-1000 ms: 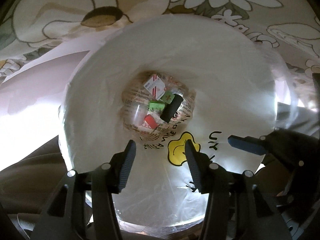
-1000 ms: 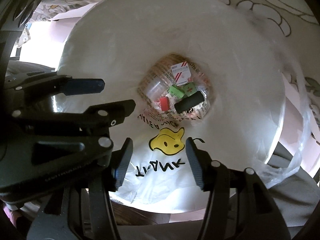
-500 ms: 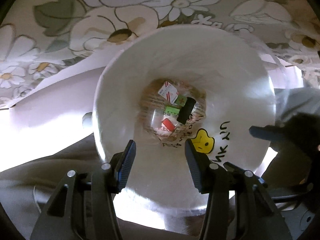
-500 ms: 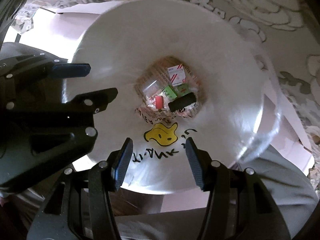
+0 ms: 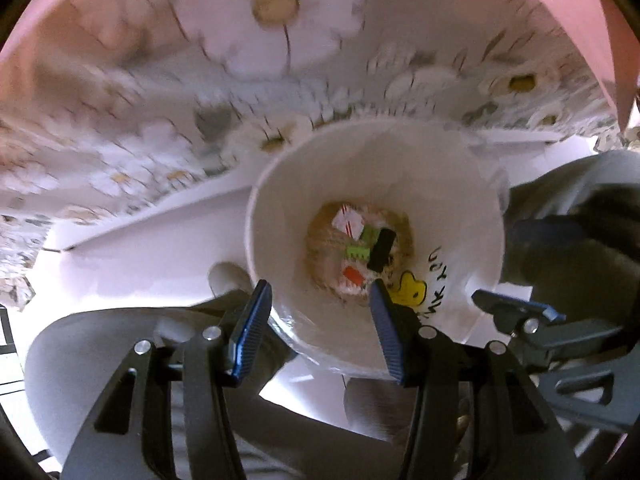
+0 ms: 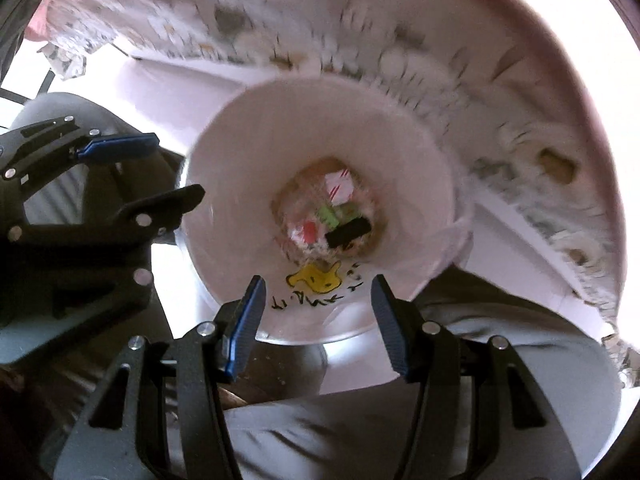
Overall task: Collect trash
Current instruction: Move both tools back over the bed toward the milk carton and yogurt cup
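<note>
**Bag loaded, both claws clear**

Left gripper [image 5: 320, 330] and right gripper [image 6: 318, 328]: I hold both spread, pinching nothing, pointing down into the trash bag [image 5: 280, 208]. At 12 o'clock beyond my fingertips, collected trash [image 5: 366, 248] lies at the bag's bottom. Collection looks nearly finished; I judge the next move calls for gripping the rim. Flowered cloth [image 5: 276, 32] lies farthest.

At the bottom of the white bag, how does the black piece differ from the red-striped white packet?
The black piece is dark, plain and elongated; the striped packet is white with red stripes and squarish. The black piece lies on the side nearer the yellow smiley print; the striped packet lies on the far side from it. Both rest among the trash at the bottom of the bag, untouched by either gripper.
</note>
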Motion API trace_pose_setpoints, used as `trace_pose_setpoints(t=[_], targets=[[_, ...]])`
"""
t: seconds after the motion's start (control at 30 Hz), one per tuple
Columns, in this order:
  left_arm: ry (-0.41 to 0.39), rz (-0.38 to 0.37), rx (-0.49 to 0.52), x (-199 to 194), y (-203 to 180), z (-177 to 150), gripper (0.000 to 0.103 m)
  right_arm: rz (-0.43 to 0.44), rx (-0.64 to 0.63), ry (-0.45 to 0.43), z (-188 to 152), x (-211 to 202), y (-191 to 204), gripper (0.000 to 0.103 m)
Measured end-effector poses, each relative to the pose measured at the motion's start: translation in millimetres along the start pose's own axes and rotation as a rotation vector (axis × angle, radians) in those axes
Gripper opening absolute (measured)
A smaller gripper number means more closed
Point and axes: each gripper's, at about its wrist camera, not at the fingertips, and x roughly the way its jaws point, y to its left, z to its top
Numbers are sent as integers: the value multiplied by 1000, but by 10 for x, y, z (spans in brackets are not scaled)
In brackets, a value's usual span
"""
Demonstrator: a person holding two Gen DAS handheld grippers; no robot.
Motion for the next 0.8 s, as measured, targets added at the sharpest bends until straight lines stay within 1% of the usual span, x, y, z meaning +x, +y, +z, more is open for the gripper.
trace_pose_setpoints(t=[0.07, 0.23, 0.27, 0.3, 0.33, 0.4, 0.47, 0.57, 0.6, 0.67, 0.8], targets=[[-49, 16, 8, -186, -20, 2, 54, -13, -3, -36, -16, -159, -4, 56], [-199, 54, 49, -766, -67, 24, 61, -40, -14, -137, -49, -632, 5, 56], [-218, 60, 54, -852, -74, 35, 62, -46, -17, -159, -61, -746, 11, 56], [-234, 61, 56, -940, -71, 49, 63, -52, -19, -178, -64, -838, 14, 56], [-250, 47, 51, -1044, -56, 69, 63, -64, -20, -208, -60, -974, 8, 56], [-284, 12, 36, -1249, -14, 117, 65, -85, -24, -255, -68, -1186, 9, 61], [-314, 13, 37, -1383, -8, 164, 69, -105, -26, -299, -39, -1368, 12, 63], [-366, 25, 36, -1612, 49, 293, 72, -128, -32, -356, 19, -1679, -29, 64], [-378, 30, 34, -1664, 66, 335, 75, -136, -33, -371, 38, -1764, -62, 65], [-410, 49, 32, -1800, 105, 465, 77, -156, -37, -408, 92, -1959, -134, 69], [-462, 87, 45, -2027, 196, 736, 85, -187, -38, -457, 326, -2307, -239, 69]])
